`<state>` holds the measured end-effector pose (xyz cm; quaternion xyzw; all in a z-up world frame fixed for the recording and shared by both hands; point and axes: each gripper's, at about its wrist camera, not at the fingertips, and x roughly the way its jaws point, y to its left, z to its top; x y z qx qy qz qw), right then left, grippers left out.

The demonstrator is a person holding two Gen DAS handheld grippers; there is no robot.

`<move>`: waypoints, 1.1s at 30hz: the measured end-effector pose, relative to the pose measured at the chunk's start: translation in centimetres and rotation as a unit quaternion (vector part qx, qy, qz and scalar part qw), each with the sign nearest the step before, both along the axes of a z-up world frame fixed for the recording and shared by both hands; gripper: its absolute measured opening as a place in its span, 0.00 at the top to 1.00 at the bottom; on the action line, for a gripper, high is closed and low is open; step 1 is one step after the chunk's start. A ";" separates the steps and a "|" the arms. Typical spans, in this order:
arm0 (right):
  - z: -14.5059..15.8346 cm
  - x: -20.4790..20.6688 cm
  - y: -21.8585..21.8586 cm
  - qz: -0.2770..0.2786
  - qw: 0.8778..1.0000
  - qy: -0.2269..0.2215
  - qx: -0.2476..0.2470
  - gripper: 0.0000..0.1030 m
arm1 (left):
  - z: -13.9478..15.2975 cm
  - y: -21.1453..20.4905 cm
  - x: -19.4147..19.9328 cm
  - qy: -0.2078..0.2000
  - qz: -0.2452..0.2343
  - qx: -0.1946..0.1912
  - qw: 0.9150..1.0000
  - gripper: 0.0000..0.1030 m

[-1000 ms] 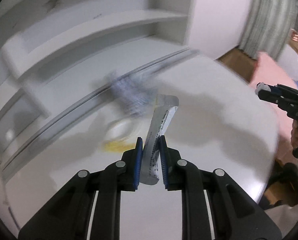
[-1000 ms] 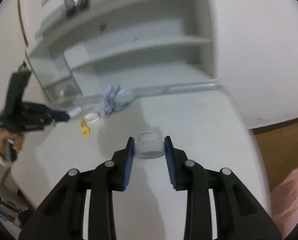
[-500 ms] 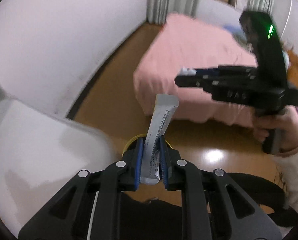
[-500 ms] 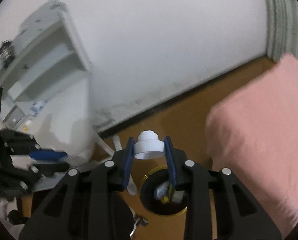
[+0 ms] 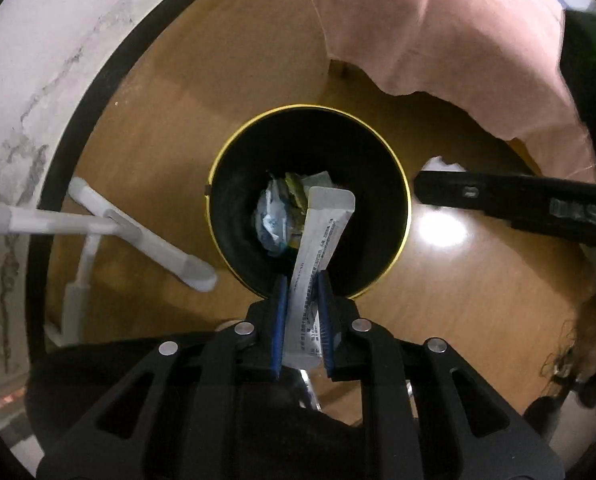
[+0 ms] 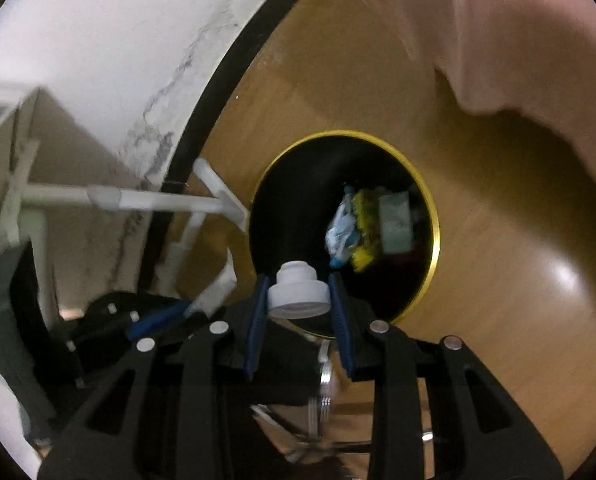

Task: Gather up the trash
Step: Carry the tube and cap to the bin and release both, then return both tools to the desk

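A black bin with a yellow rim [image 5: 393, 160] [image 6: 431, 208] stands on the wooden floor, with several crumpled wrappers [image 5: 276, 216] [image 6: 361, 224] at its bottom. My left gripper [image 5: 301, 284] points straight down over the bin's near edge, shut on a long silver sachet [image 5: 317, 240] that sticks out over the opening. My right gripper [image 6: 298, 284] hangs over the bin's near-left rim, shut on a small white stepped cap [image 6: 298, 290]. The right gripper's black body [image 5: 509, 200] crosses the left wrist view at the right.
A pink bedspread [image 5: 437, 28] [image 6: 517, 32] hangs over the floor beyond the bin. White desk legs [image 5: 138, 236] [image 6: 158, 200] and a dark skirting along the white wall [image 5: 90, 92] stand to the bin's left. A person's hand [image 5: 593, 344] shows at the right edge.
Both grippers have swung away from the white desk and dropped down over the bin on the floor, each still holding its item. The left gripper now points straight down.
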<state>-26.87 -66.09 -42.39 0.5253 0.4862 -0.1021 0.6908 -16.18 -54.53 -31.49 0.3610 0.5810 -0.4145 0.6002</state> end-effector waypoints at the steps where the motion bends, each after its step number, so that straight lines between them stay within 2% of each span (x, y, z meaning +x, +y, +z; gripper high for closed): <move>1: -0.5 0.4 0.3 0.010 1.000 0.003 0.011 0.70 | 0.2 0.2 -1.0 -0.003 -0.004 -0.001 1.000 0.86; 3: -0.3 0.5 0.1 0.010 1.000 0.000 -0.002 0.70 | 0.5 0.3 -1.3 0.003 0.000 -0.012 1.000 0.86; 5: 0.2 0.6 -0.5 -0.008 1.000 -0.009 0.007 0.69 | 1.0 0.5 -1.4 -0.006 0.012 -0.026 1.000 0.84; 6: 1.2 0.6 -0.7 -0.012 1.000 -0.005 0.004 0.54 | 1.2 0.4 -1.4 -0.013 0.020 -0.030 0.999 0.69; 7: 1.5 0.7 -0.9 -0.014 1.000 -0.002 0.002 0.30 | 1.0 0.1 -1.7 -0.010 0.024 -0.034 0.999 0.55; 8: 2.1 0.5 -1.1 -0.017 1.000 -0.006 0.000 0.22 | 1.5 0.1 -2.0 -0.009 0.026 -0.048 0.998 0.24; 9: 2.6 0.5 -1.3 -0.022 1.000 -0.013 -0.004 0.18 | 1.7 -0.2 -2.4 -0.015 0.023 -0.061 0.998 0.12; 12: 5.2 -1.1 -2.8 -0.037 0.999 -0.013 -0.037 0.18 | 3.5 -0.7 -4.3 -0.031 -0.021 -0.098 0.995 0.12; 14: 8.5 -3.1 -4.4 -0.072 0.994 -0.004 -0.085 0.18 | 5.4 -0.9 -5.8 -0.039 -0.052 -0.123 0.990 0.12; 15: 10.0 -3.6 -4.7 -0.085 0.991 -0.005 -0.107 0.18 | 6.6 -0.7 -6.4 -0.046 -0.064 -0.143 0.987 0.12; 17: 14.5 -5.6 -5.9 -0.108 0.977 -0.010 -0.186 0.12 | 10.6 0.0 -8.3 -0.069 -0.081 -0.213 0.971 0.12; 18: 17.7 -6.7 -6.1 -0.126 0.960 -0.011 -0.249 0.08 | 13.2 0.6 -9.4 -0.087 -0.087 -0.252 0.960 0.10; 19: 19.7 -7.6 -6.1 -0.141 0.946 -0.014 -0.290 0.07 | 15.6 1.1 -10.3 -0.101 -0.093 -0.285 0.949 0.09; 20: 22.4 -8.5 -5.9 -0.164 0.926 -0.022 -0.340 0.07 | 17.8 1.5 -11.0 -0.112 -0.102 -0.310 0.939 0.08; 21: 24.2 -9.0 -5.8 -0.180 0.911 -0.028 -0.370 0.07 | 20.4 2.0 -11.8 -0.131 -0.118 -0.337 0.925 0.08; 22: 26.6 -9.6 -5.4 -0.200 0.892 -0.035 -0.405 0.07 | 22.7 2.6 -12.4 -0.149 -0.135 -0.356 0.913 0.07; 23: 28.3 -9.9 -5.1 -0.212 0.879 -0.044 -0.425 0.07 | 24.6 3.2 -12.7 -0.163 -0.148 -0.367 0.904 0.07; 24: 30.5 -10.0 -4.5 -0.223 0.865 -0.063 -0.444 0.07 | 27.4 4.5 -12.6 -0.178 -0.157 -0.386 0.891 0.07; 26: 32.7 -9.6 -3.8 -0.221 0.860 -0.095 -0.450 0.07 | 31.3 7.4 -11.2 -0.188 -0.147 -0.418 0.876 0.06; 28: 33.8 -8.6 -3.0 -0.200 0.865 -0.128 -0.442 0.07 | 34.0 10.9 -8.8 -0.191 -0.116 -0.439 0.870 0.06; 29: 34.2 -7.5 -2.5 -0.189 0.868 -0.140 -0.437 0.07 | 35.1 13.7 -6.4 -0.189 -0.081 -0.450 0.869 0.06; 31: 34.6 -5.0 -1.5 -0.173 0.875 -0.154 -0.425 0.07 | 35.8 18.1 -2.7 -0.193 -0.015 -0.447 0.873 0.06; 32: 34.9 -3.1 -0.8 -0.160 0.880 -0.162 -0.417 0.07 | 35.7 20.5 -0.5 -0.203 0.024 -0.439 0.875 0.06; 33: 35.1 -1.2 0.0 -0.142 0.886 -0.170 -0.408 0.07 | 35.1 24.3 2.7 -0.237 0.092 -0.411 0.875 0.06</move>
